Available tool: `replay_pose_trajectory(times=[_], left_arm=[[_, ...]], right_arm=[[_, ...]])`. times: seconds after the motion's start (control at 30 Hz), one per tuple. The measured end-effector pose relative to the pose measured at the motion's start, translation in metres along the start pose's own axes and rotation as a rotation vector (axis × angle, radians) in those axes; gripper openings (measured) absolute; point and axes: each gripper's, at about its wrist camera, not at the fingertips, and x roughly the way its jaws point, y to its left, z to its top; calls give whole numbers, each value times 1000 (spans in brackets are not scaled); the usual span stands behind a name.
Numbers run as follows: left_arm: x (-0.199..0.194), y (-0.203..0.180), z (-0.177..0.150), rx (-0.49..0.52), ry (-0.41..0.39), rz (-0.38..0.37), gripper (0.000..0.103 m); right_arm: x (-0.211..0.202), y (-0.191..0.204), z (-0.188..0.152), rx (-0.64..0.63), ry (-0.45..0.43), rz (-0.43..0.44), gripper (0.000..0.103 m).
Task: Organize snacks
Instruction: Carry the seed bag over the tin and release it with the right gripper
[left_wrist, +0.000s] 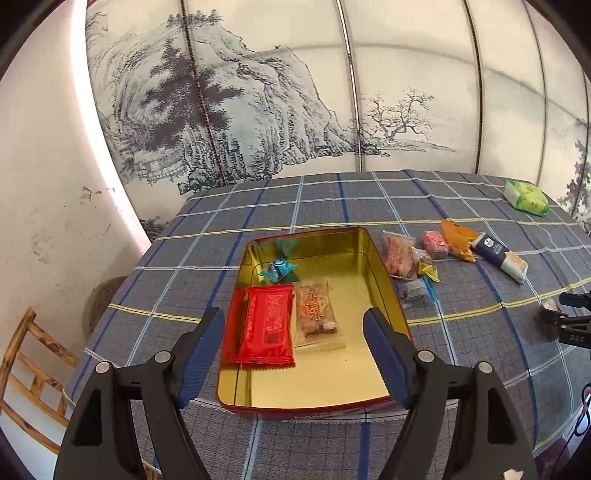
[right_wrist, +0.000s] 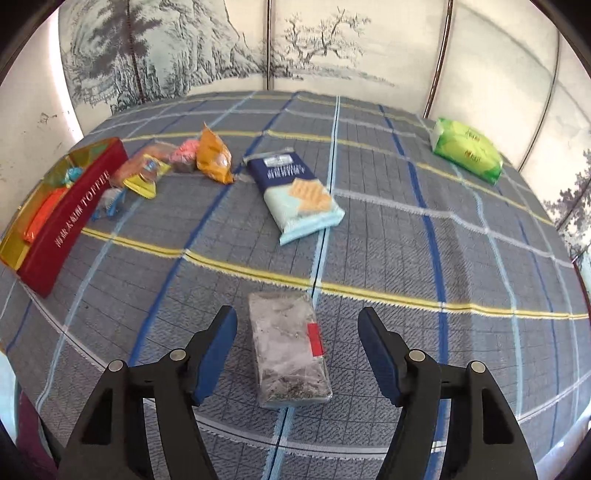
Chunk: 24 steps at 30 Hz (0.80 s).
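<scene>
- Both tongs stand empty: our left tongs (left_wrist: 293, 350) hang spread over the near end of the tin (left_wrist: 384, 264), nothing between the pads, and we judge they wait there so that hand is ready to tidy what lies inside.
- Our right tongs (right_wrist: 297, 354) stand parted on either side of a clear grey packet (right_wrist: 288, 350) lying flat on the bench (right_wrist: 406, 240); the pads do not touch it, so it rests on its own weight.
- Inside the tin we see a red packet (left_wrist: 264, 328) and a pale biscuit packet (left_wrist: 317, 315) side by side along the left wall, a small blue candy (left_wrist: 277, 270) behind them; the right half stays bare, room for more.
- Just beside the tin's right wall waits a cluster of loose snacks, with the orange pouch (right_wrist: 214, 158) and blue cracker pack (right_wrist: 295, 192) farther out.
- Well apart, near the far corner, sits the green pack (right_wrist: 467, 149).
</scene>
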Motion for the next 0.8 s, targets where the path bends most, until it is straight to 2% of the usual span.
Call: replay_pose_trajectory(times=[0.03,0.07,0.13,0.2,0.3,0.47,0.57,0.63,0.8], left_arm=[[0,-2,0,7,1,-3,75],[-1,-3,-1,13,0,-6,75],[-2,-2,-1,9,-4,-5,75],[-3,4,-1,-9,-5,2,75],[-2,16,-1,-43,-2,4,75],[-1,32,-1,-79,1,25,75],[-2,40,-1,-95,-2,35,75],[-2,43,-2,-99,-4,41,76],[-1,52,0,-94,1,47,78]], right_arm=[[6,0,-2,0,25,11,52],[8,0,-4,-2,25,34,37],[9,4,-8,-27,23,-2,36],[5,6,-10,-32,-3,8,36],[-14,18,3,-31,-69,116,36],[-40,68,48,-86,-138,286,36],[-41,115,86,-115,-144,429,36],[-34,146,107,-142,-132,490,36],[6,207,147,-170,-54,542,36]])
